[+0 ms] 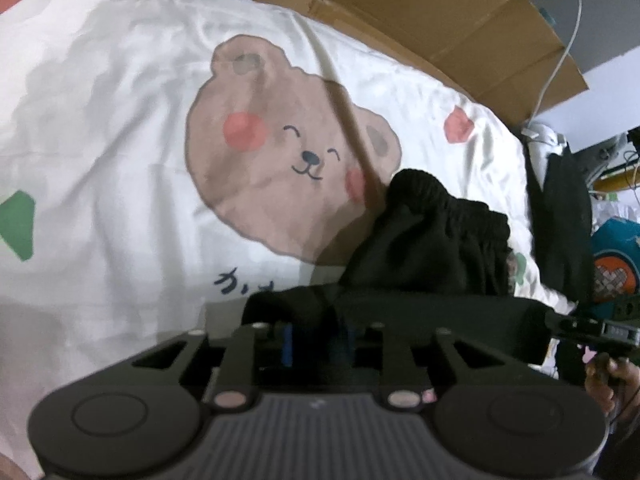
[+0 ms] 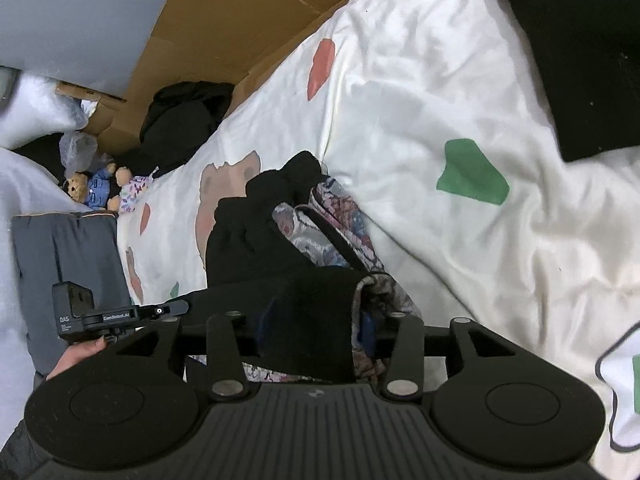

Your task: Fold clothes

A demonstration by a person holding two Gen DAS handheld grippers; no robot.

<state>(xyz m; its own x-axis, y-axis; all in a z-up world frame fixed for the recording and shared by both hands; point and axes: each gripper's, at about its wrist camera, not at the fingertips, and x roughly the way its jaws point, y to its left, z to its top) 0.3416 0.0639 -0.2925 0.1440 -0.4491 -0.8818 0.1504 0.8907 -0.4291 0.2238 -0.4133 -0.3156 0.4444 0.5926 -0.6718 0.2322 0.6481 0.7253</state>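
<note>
A black garment point(image 1: 432, 240) with an elastic ribbed waistband hangs bunched over the white bear-print bedsheet point(image 1: 120, 120). My left gripper point(image 1: 316, 320) is shut on one edge of it; the cloth covers the fingertips, and the blue pads show just behind it. In the right wrist view the same black garment point(image 2: 256, 236) runs into my right gripper point(image 2: 316, 320), which is shut on it. A grey-pink patterned fabric point(image 2: 340, 216) lies against the black cloth and is partly caught there too. The left gripper's body point(image 2: 100, 316) shows at the left, held by a hand point(image 2: 76, 356).
Flattened cardboard point(image 1: 440, 12) lines the far side of the bed, with a white cable point(image 1: 560, 52) over it. More dark clothing lies at the sheet's corner point(image 2: 580, 52) and by the cardboard point(image 2: 184, 116). A teddy bear point(image 2: 92, 192) and a grey cushion point(image 2: 68, 252) lie left.
</note>
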